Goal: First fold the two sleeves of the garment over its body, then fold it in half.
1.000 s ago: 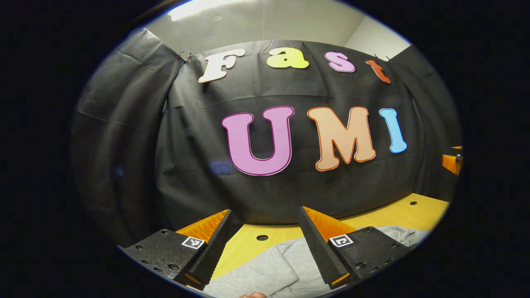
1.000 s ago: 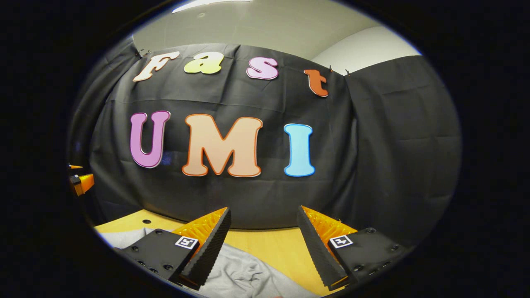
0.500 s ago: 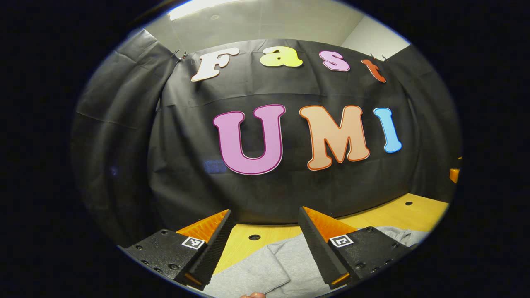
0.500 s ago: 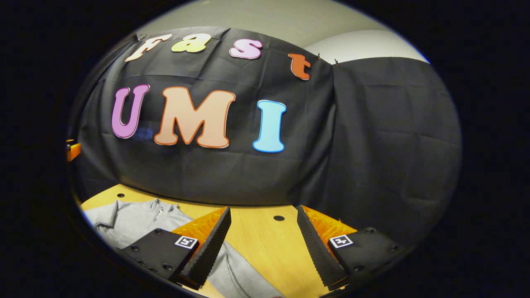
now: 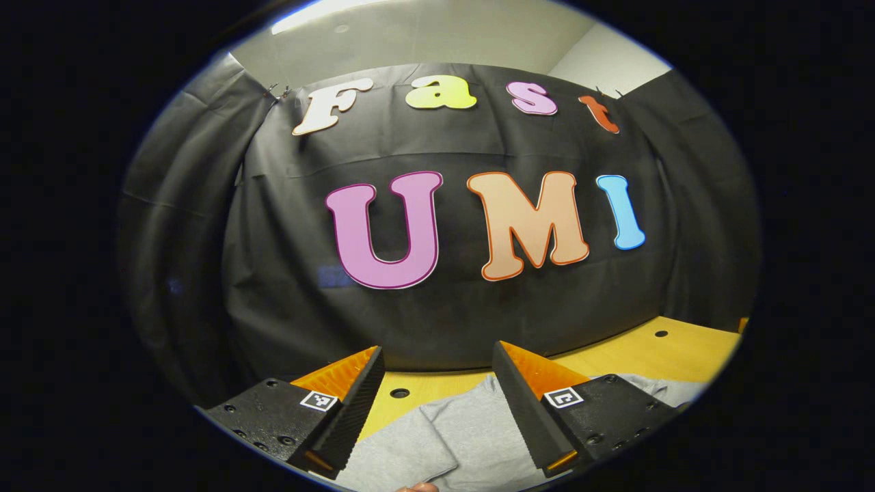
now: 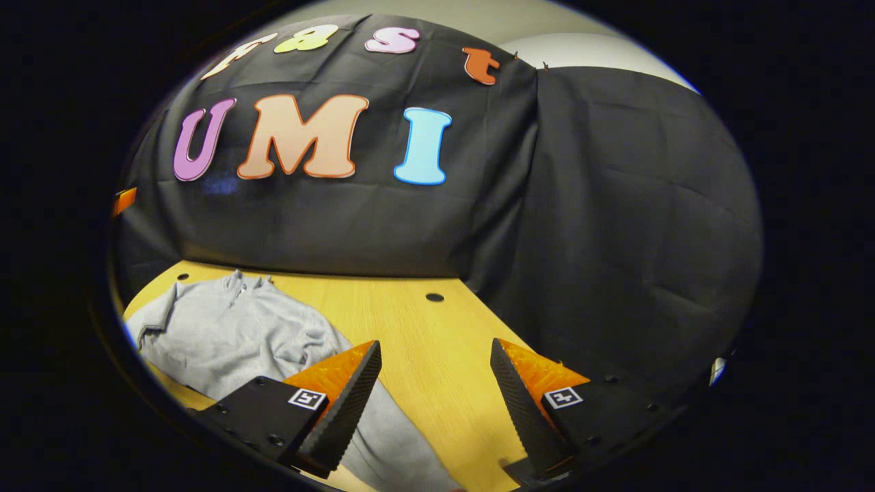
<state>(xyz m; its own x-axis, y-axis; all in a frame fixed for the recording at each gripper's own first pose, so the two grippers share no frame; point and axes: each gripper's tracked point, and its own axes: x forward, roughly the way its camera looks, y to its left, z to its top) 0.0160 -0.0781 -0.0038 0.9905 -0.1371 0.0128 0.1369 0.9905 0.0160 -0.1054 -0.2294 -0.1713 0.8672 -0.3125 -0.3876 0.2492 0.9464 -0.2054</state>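
A grey garment [image 6: 232,331] with a collar lies flat on the wooden table [image 6: 424,335]; in the right gripper view its body is at the left and one sleeve [image 6: 389,444] runs down under my left finger. My right gripper [image 6: 434,359] hangs open above the table just right of that sleeve. In the left gripper view the grey garment [image 5: 451,437] lies below, a sleeve end folded beside the body. My left gripper [image 5: 436,362] is open above it with nothing between its fingers.
The black cloth wall stands close behind the table on all sides. Round holes [image 6: 435,297] dot the tabletop [image 5: 656,352]. An orange part of the other gripper [image 6: 123,200] peeks in at the left edge of the right gripper view.
My right gripper has tipped downward and shifted right, bringing the garment's collar and body into view. My left gripper has drifted slightly right. Both stay open.
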